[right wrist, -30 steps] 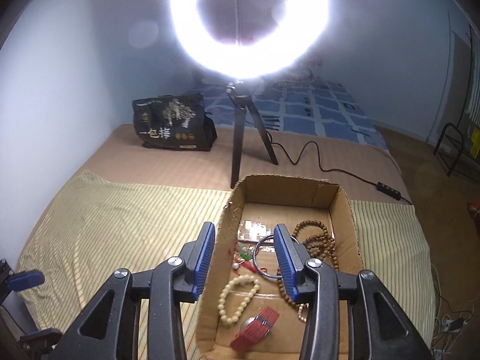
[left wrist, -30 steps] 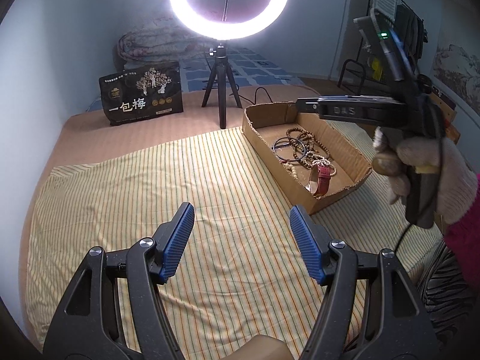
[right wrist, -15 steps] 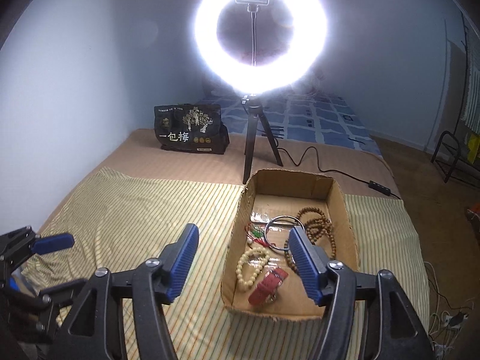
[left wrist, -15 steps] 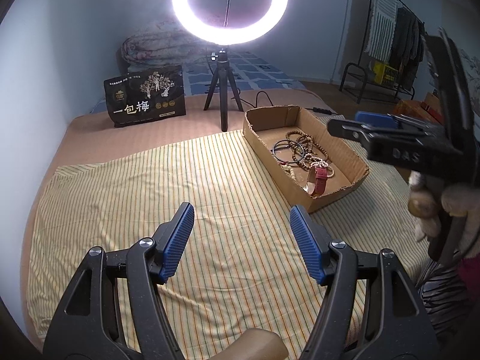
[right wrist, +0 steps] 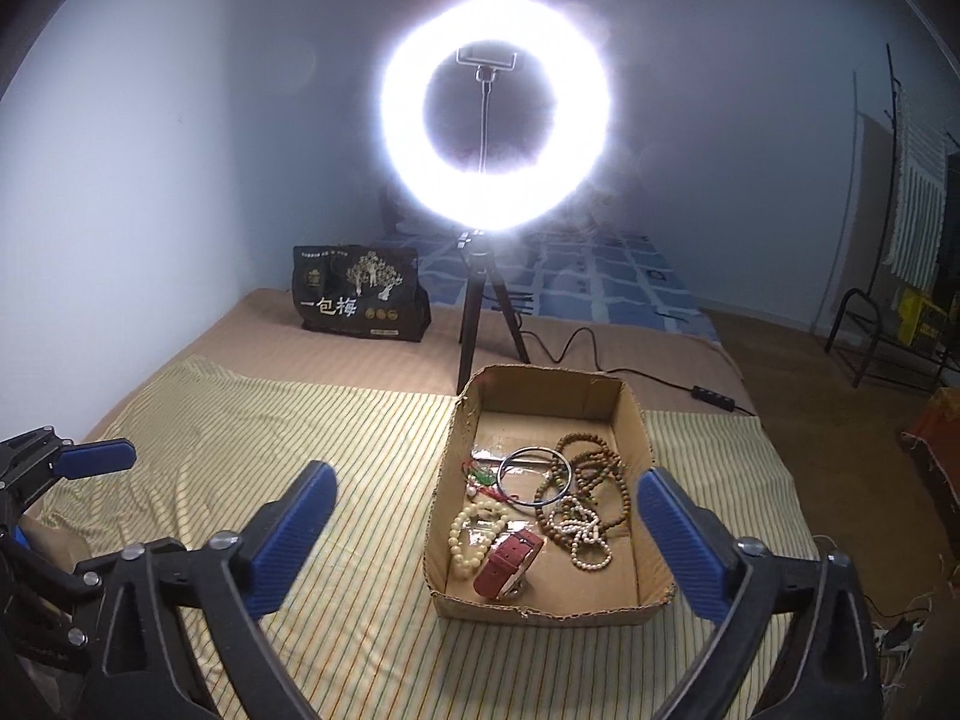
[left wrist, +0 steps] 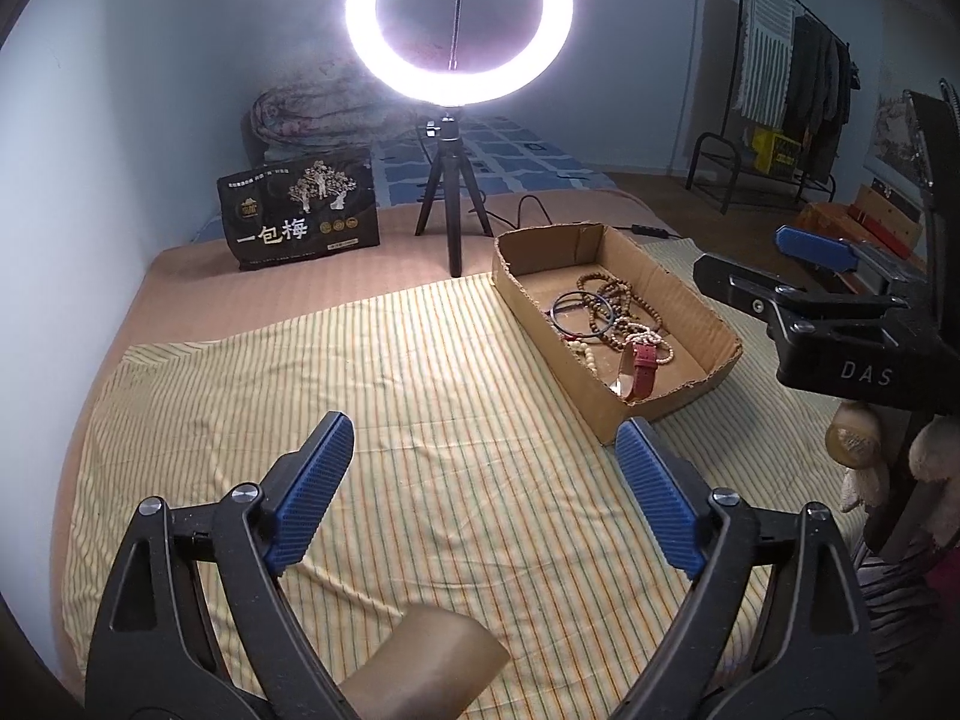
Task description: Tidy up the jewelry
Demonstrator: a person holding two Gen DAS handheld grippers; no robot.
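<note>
Both claws opening, nothing between them: right gripper [right wrist: 486, 531], left gripper [left wrist: 486, 492]. Jewelry [right wrist: 540, 510] is lying in cardboard box [right wrist: 630, 414], 12 o'clock of right gripper. Deposit step seemingly ending; next calls for locating further pieces.

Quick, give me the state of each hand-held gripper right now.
Left hand-held gripper: jaws opening, nothing between them, only striped cloth beneath.
Right hand-held gripper: jaws opening wide, holding nothing; it is above the cardboard box without touching it.
</note>
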